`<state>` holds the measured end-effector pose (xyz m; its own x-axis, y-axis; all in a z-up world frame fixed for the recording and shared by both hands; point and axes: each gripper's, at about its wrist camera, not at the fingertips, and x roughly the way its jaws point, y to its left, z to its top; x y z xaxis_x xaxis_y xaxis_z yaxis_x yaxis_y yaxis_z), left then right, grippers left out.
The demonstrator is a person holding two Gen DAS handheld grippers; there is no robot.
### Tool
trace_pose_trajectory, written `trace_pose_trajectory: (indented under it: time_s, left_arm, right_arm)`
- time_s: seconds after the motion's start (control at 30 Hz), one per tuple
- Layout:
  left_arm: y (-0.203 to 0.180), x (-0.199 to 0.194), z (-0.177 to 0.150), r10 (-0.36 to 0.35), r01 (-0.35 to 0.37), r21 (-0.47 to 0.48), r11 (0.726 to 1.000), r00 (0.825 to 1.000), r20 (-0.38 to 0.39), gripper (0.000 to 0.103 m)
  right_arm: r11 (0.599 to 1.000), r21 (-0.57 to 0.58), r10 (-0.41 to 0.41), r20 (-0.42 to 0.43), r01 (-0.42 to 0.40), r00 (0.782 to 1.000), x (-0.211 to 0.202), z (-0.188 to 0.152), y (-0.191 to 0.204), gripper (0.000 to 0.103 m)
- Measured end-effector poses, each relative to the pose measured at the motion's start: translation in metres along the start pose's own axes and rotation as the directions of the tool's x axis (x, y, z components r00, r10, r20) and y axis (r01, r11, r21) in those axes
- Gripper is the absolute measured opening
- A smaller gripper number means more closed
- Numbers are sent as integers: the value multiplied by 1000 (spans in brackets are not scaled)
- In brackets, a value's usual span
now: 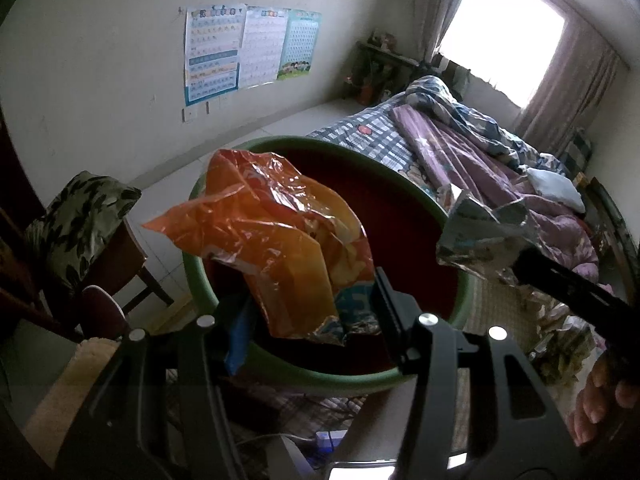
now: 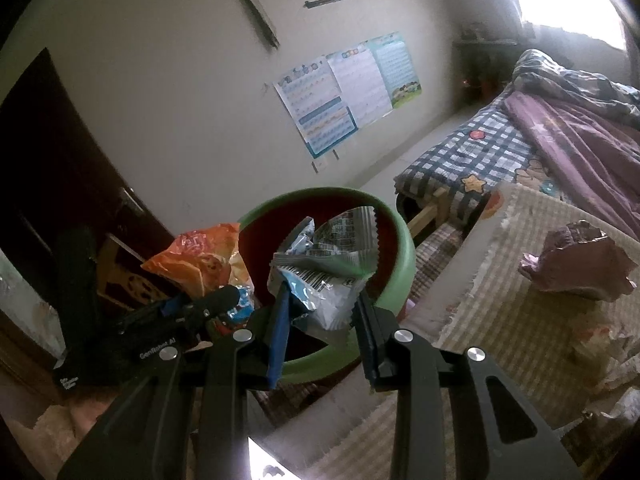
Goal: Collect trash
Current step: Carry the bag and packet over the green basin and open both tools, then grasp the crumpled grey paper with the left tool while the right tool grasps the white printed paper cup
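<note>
A green bin with a dark red inside [image 1: 200, 280] [image 2: 404, 256] stands by the bed. My left gripper [image 1: 312, 312] is shut on an orange snack bag [image 1: 272, 232] and holds it over the bin's near rim; the bag also shows in the right wrist view [image 2: 200, 260]. My right gripper [image 2: 324, 320] is shut on a silver and white wrapper [image 2: 328, 264], also over the bin; it shows as a foil wrapper in the left wrist view [image 1: 476, 236]. A crumpled purple wrapper [image 2: 580, 264] lies on the striped mat.
A bed with a checked sheet and purple quilt [image 1: 460, 152] lies right of the bin. A wooden chair with a leaf-print cushion [image 1: 80, 224] stands at the left. A beige striped mat [image 2: 500, 320] holds more crumpled litter [image 2: 600, 352]. Posters [image 1: 248, 48] hang on the wall.
</note>
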<state>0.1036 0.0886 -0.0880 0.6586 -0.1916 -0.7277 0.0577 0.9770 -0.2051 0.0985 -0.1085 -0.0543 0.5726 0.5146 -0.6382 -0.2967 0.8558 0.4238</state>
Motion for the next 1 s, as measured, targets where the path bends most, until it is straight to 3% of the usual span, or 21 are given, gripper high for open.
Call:
trace_pose_trajectory:
  time_s: [0.33,0.4,0.53,0.63,0.83,1.0]
  left_arm:
    - [0,2,0,8,-8,10,1000,1000,2,55]
    - [1,1,-1,15,-15,12,1000,1000,14,59]
    - [6,-1,-3,13,-13,0,1000,999,34,68]
    - [8,-2,-4,16,-16,-9,1000,999,42,76]
    - [5,-11,-3,13,-12,-6,1000,998,63,76]
    - [-4,-29,-8,24,-25,6,1000,996,90,76]
  right_arm:
    - [1000,1,12,3,-12,1000,5,3,3,32]
    - [1000,14,22,15,-22,1000,4,4,2,45]
    - [999,33,27,29,-28,999,-1,6,-1,47]
    - [998,45,30,45,-32,999,-6,8,-3,53]
    - [999,41,26,68,-29,997,-21,8,-2,54]
    - [999,39,-7,111,3,994,-56,3,-11,54]
